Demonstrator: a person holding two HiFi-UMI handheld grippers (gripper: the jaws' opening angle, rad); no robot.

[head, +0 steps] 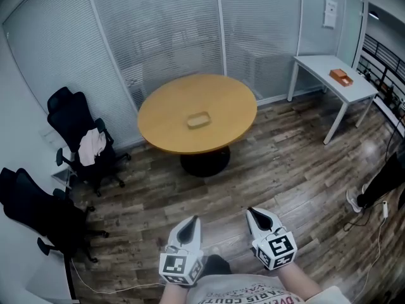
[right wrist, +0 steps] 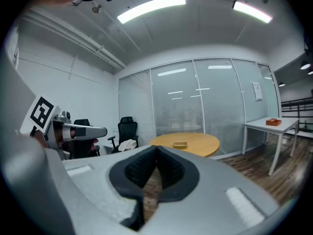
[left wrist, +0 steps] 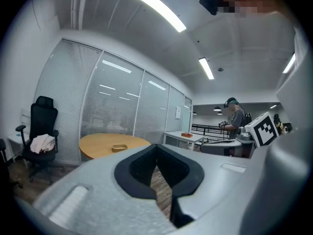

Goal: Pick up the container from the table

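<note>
Between the jaws of either tool nothing is held. The left gripper (left wrist: 156, 146) has its dark pads drawn together at the tips, with only wood floor showing through the notch behind them. The right gripper (right wrist: 156, 147) is clenched the same way and is equally empty. The head view shows both held low and close to the person's body, side by side, pointing out over the floor toward the round table (head: 158, 128).

The container (head: 199, 120), a small shallow tan tray, lies near the middle of that table, alone on its top and untouched. Both gripper views show it well ahead, past an open stretch of floorboards. To one side stand black office chairs (head: 74, 128), one with a pale cloth (head: 92, 145) draped on it. On the other side is a white side table (head: 329, 75) carrying an orange object (head: 341, 76).

By these views the task has hardly begun: the person is not yet at the table's edge, and neither gripper is near the tray. Nearly everything is left: reaching the table, parting one gripper's jaws, fitting them over the tray's wall, clamping, and lifting it clear.
</note>
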